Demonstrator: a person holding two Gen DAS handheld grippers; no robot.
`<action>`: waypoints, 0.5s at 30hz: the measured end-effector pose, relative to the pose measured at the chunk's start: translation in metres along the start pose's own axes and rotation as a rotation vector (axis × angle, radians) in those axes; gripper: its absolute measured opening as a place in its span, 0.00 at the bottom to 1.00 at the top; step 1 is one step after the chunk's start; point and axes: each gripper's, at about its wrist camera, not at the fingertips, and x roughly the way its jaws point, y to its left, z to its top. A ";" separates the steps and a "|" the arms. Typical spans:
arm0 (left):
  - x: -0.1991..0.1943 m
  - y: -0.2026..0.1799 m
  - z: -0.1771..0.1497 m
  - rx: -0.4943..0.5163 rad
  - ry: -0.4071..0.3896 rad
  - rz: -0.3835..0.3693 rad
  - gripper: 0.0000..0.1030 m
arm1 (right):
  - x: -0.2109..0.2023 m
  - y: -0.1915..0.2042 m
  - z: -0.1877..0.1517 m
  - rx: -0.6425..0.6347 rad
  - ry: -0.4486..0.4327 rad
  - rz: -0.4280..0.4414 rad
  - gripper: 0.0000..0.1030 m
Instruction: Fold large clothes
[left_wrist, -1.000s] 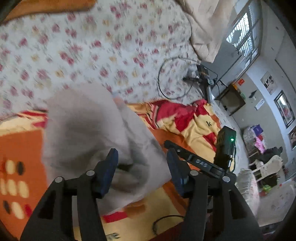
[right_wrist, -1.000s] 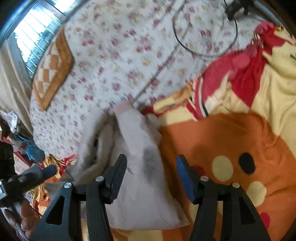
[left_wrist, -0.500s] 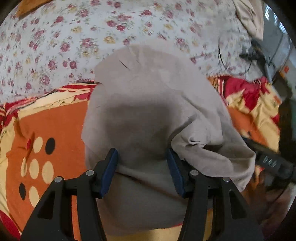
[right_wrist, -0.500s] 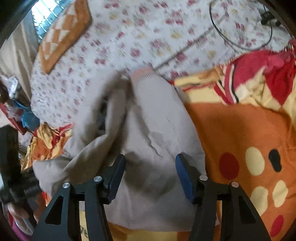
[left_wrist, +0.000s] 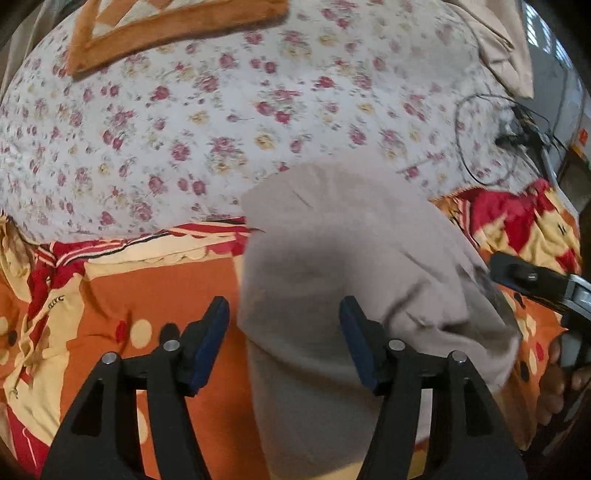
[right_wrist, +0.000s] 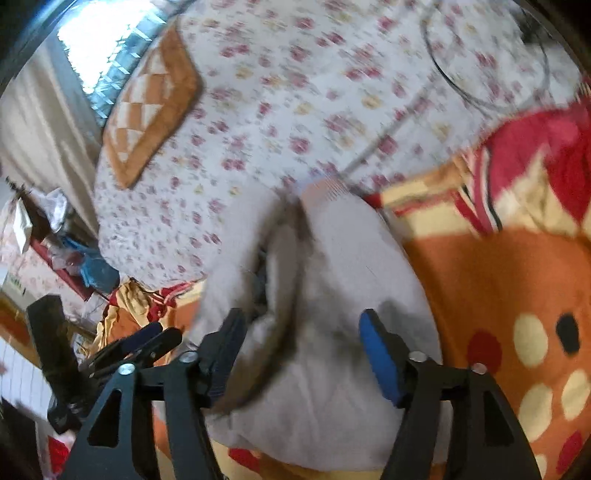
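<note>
A grey-beige garment (left_wrist: 351, 266) lies folded and bunched on the orange patterned blanket (left_wrist: 147, 295). My left gripper (left_wrist: 284, 343) is open and hovers over the garment's left edge, holding nothing. In the right wrist view the same garment (right_wrist: 332, 277) shows a pinkish ribbed cuff (right_wrist: 325, 188) at its far end. My right gripper (right_wrist: 303, 354) is open just above the garment's near part, empty. The right gripper's body (left_wrist: 535, 280) shows at the right of the left wrist view, and the left gripper (right_wrist: 136, 343) shows at the lower left of the right wrist view.
A white floral bedsheet (left_wrist: 221, 129) covers the far part of the bed, with an orange checked cushion (right_wrist: 151, 107) on it. A black cable loop (left_wrist: 480, 140) lies at the far right. A cluttered floor (right_wrist: 55, 240) lies beyond the bed's left edge.
The left gripper has shifted left, so the garment now sits right of centre between its fingers. The right gripper has moved closer over the garment. Both stayed open.
</note>
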 end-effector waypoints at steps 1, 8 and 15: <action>0.004 0.003 0.001 -0.004 0.003 -0.008 0.59 | 0.000 0.005 0.003 -0.013 -0.013 0.009 0.77; 0.042 0.020 -0.003 -0.085 0.117 -0.027 0.59 | 0.050 0.024 0.029 -0.074 0.081 0.063 0.80; 0.051 0.030 0.001 -0.192 0.145 -0.081 0.60 | 0.088 0.039 0.027 -0.124 0.160 0.077 0.80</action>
